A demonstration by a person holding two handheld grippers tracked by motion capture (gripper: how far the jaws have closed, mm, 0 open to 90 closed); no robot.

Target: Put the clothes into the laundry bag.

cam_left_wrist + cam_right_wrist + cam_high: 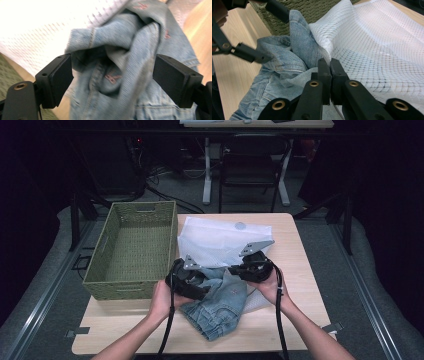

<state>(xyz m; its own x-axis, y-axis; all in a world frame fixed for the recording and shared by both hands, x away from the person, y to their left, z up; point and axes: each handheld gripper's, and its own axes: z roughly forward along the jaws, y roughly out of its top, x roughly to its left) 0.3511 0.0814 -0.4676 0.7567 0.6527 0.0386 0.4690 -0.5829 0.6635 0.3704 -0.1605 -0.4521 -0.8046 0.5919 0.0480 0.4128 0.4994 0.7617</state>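
Nearest the person, jeans [216, 307] lie half out of the mesh bag [220, 240]. Left gripper [113, 77], jaws spread, straddles denim without pressing; right gripper [330, 72] pinches the bag's mouth edge. Basket [131, 249] beyond, left.

High view looks down; tong views close — all share jeans [220, 302].

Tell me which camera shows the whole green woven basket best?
The high view: the green woven basket shows whole there, left of the white mesh bag. The right gripper view catches a strip of its wall; the left gripper view, a blurry green corner.
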